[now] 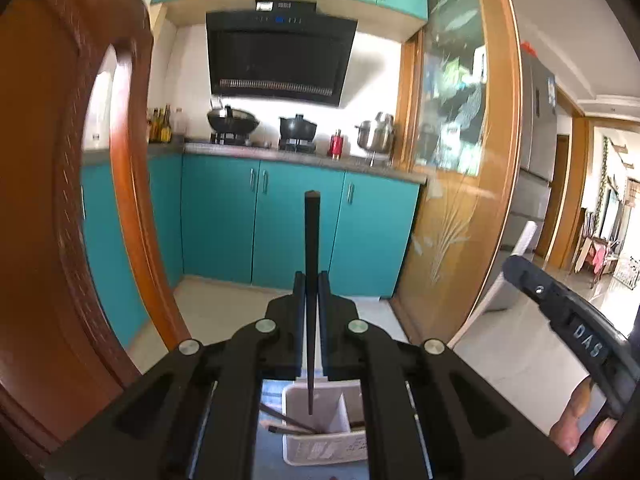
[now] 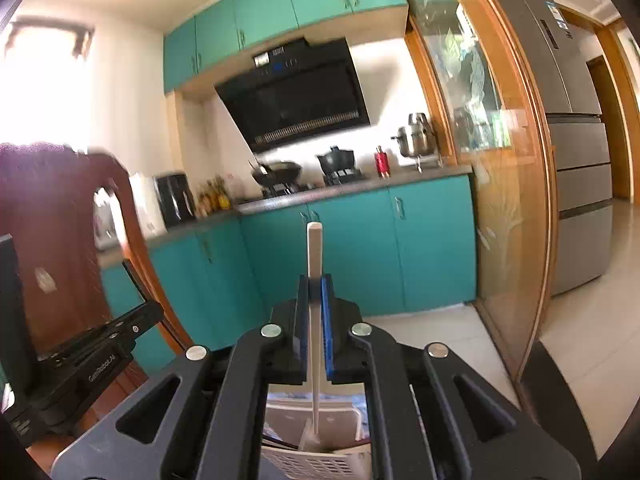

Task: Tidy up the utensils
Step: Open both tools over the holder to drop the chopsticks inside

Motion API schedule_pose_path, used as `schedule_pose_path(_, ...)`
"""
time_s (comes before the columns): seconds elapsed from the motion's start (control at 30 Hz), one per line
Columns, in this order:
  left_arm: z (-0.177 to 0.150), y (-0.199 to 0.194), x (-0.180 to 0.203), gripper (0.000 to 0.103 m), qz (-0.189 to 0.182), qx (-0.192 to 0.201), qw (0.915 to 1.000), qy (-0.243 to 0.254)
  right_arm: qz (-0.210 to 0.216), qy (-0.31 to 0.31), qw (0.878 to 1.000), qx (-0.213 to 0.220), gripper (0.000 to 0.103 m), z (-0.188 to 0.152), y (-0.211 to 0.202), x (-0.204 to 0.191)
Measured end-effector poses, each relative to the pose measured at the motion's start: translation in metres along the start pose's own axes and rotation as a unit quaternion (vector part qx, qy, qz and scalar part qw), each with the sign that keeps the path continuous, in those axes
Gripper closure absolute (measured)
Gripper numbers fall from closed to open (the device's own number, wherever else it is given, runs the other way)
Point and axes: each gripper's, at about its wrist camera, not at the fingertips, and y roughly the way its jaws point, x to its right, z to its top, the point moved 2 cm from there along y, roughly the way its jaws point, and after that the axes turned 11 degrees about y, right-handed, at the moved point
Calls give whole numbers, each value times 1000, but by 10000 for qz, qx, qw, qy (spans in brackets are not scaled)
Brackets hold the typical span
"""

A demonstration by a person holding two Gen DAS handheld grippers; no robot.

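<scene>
My left gripper [image 1: 311, 280] pinches one black chopstick [image 1: 311, 240]; my right gripper [image 2: 315, 284] pinches one white spoon [image 2: 315, 256]. Both hang over one white basket [image 1: 320, 452], its contents mostly hidden by the jaws.

Black left gripper [image 1: 311, 280], silver screws; right gripper [image 2: 315, 282] blue-padded.

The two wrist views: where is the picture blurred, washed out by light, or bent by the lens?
Left wrist view: the brown wooden chair back is smeared by blur; the wooden door frame bows, while the thin black chopstick stays sharp. Right wrist view: the bright window is washed out and the grey refrigerator leans.
</scene>
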Motion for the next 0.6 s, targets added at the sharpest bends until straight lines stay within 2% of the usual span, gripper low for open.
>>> schedule_pose_path(0.2,-30,10,4,94,66,-215,9997,129,-149,-173,9989,-420,96,-44,23,12)
schedule_pose_path(0.27,-34,3,2,82,68,-189,9997,112,-162,-254,9986,-439,94,-51,19,14)
schedule_pose_path(0.3,-34,-3,0,80,62,-138,9999,65,-148,-286,9986,-419,88,-51,15,14)
schedule_pose_path(0.33,-35,-10,-3,76,37,-97,9999,32,-131,-328,9987,-374,76,-52,7,15)
schedule_pose_path(0.4,-38,-25,-7,74,-22,-4,10000,-26,-70,-329,9992,-217,68,-50,-13,18)
schedule_pose_path(0.53,-59,-69,-11,72,-157,125,9998,13,254,-348,9990,65,68,-55,-75,26)
schedule_pose_path(0.6,-78,-75,-7,70,-178,-140,9996,169,306,-399,9987,-25,68,-71,-102,34)
